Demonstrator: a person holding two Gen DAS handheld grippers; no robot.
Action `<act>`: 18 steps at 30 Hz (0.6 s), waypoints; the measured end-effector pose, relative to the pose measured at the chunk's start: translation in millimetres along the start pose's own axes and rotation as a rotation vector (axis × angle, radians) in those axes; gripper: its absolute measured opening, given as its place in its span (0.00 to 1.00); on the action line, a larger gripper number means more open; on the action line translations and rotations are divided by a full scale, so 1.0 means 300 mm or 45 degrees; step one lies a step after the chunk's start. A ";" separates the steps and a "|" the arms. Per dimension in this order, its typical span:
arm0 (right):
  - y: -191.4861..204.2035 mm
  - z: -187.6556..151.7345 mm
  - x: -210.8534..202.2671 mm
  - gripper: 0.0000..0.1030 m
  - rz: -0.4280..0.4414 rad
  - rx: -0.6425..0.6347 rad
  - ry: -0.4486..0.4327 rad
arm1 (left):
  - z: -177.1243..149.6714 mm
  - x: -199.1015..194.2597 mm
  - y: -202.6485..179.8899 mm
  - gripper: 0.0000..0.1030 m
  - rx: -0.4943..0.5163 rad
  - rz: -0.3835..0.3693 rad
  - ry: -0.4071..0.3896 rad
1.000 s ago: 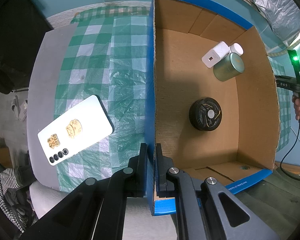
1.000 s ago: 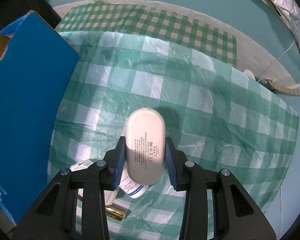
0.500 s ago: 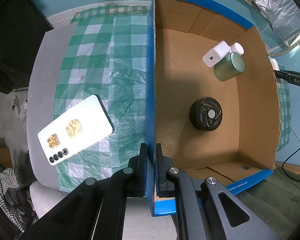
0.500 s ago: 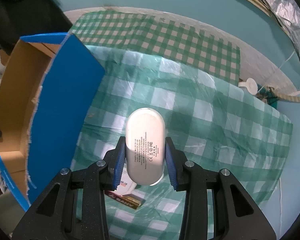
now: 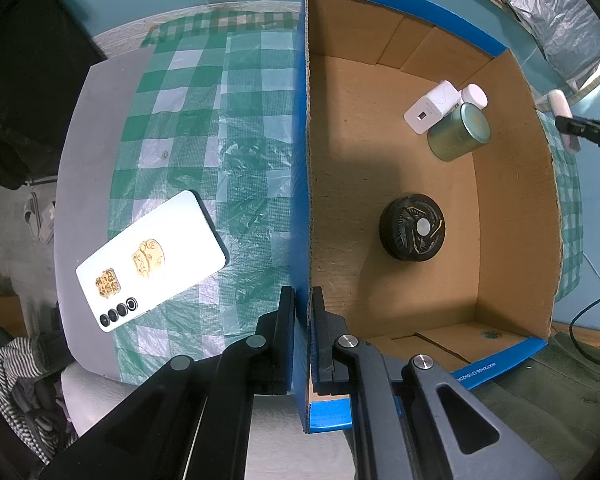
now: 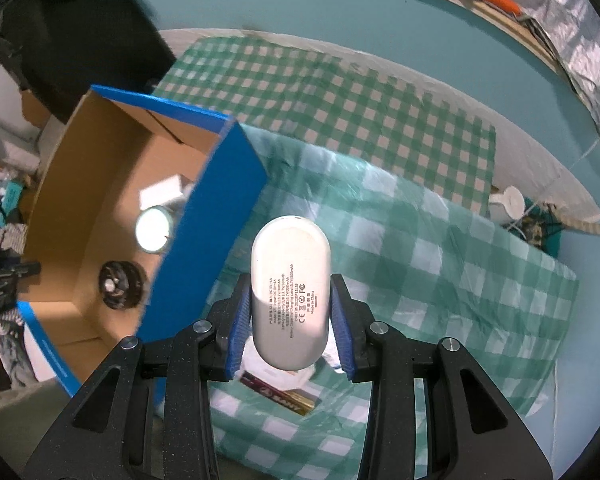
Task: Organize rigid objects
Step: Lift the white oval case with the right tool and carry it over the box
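My left gripper (image 5: 302, 304) is shut on the left wall of a blue cardboard box (image 5: 302, 160). Inside the box lie a black round fan (image 5: 412, 227), a green tin (image 5: 458, 132), a white charger (image 5: 432, 107) and a small white bottle (image 5: 474, 95). My right gripper (image 6: 290, 312) is shut on a white oval charging case (image 6: 290, 280) and holds it above the checked cloth, right of the box (image 6: 204, 220). The case and right gripper show past the box's right wall in the left wrist view (image 5: 562, 114).
A white phone (image 5: 148, 264) with gold stickers lies face down on the green checked cloth (image 5: 220, 140) left of the box. Below the held case lie a gold battery (image 6: 280, 394) and a white item (image 6: 276, 372). A white cup (image 6: 508, 200) sits beyond the cloth.
My right gripper has risen with the white case and swung toward the box, so the box's inside now shows. The left gripper has stayed clamped on the box wall.
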State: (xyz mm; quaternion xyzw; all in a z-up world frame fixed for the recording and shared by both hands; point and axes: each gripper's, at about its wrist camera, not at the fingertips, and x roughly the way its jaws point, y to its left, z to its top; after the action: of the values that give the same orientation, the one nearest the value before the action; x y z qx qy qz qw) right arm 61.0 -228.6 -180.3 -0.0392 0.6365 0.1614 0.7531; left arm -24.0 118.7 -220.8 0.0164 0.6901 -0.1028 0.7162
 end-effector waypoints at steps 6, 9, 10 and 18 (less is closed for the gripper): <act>0.074 0.063 -0.036 0.36 0.024 -0.065 -0.031 | 0.000 0.000 -0.001 0.06 0.000 0.002 0.000; 0.104 0.090 -0.041 0.36 0.029 -0.091 -0.039 | 0.000 0.001 0.000 0.06 0.001 0.003 0.000; 0.116 0.101 -0.042 0.36 0.028 -0.102 -0.043 | 0.000 0.001 0.000 0.06 0.001 0.003 0.000; 0.222 0.173 -0.015 0.36 0.038 -0.196 -0.039 | -0.001 0.001 0.004 0.06 0.001 0.005 0.001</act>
State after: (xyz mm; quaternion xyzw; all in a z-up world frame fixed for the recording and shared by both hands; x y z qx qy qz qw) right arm 90.0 -152.8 -156.4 -0.0852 0.6113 0.2216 0.7550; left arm -24.2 119.8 -221.1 0.0181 0.6902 -0.1018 0.7162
